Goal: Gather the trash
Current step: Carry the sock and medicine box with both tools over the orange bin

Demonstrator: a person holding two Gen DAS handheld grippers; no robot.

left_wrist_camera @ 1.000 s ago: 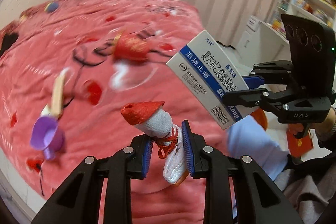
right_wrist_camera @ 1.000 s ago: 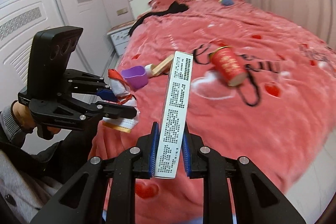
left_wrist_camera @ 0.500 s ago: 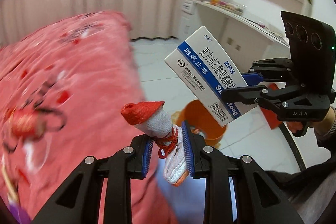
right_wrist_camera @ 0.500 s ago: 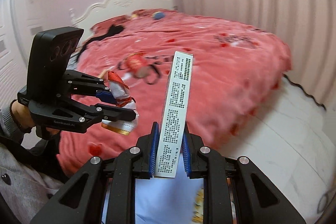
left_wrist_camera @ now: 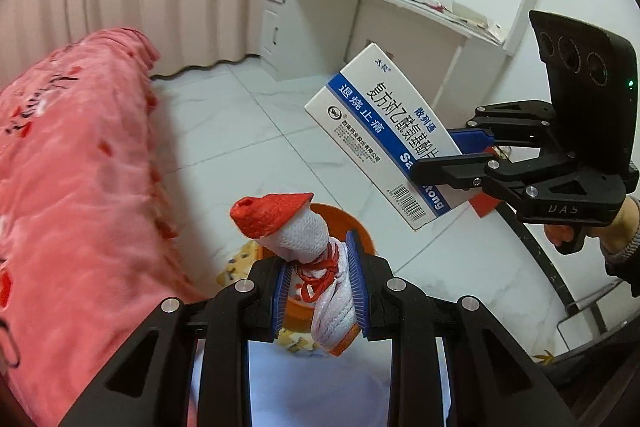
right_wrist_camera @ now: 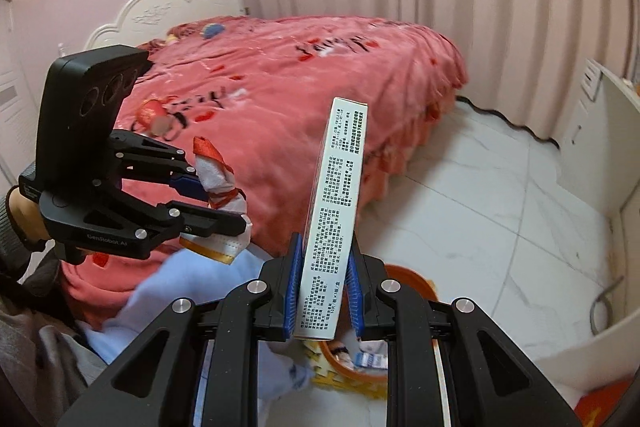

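Swung from bed (left_wrist_camera: 72, 163) toward orange bin (left_wrist_camera: 360, 227) at lower centre; left gripper (left_wrist_camera: 320, 287) clamping mesh wrapper (left_wrist_camera: 304, 239), right gripper (right_wrist_camera: 324, 291) clamping medicine box (right_wrist_camera: 340, 195); dropping both remains.

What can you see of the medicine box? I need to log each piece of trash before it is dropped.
The medicine box is a flat white carton, cardboard by its look, with a blue band, Chinese print, a barcode near one end and dense small text on its narrow side. It looks closed and undented. The right gripper clamps its lower end between blue pads, so it stands tilted in the air above the floor, near the orange bin. Only the pads touch it.
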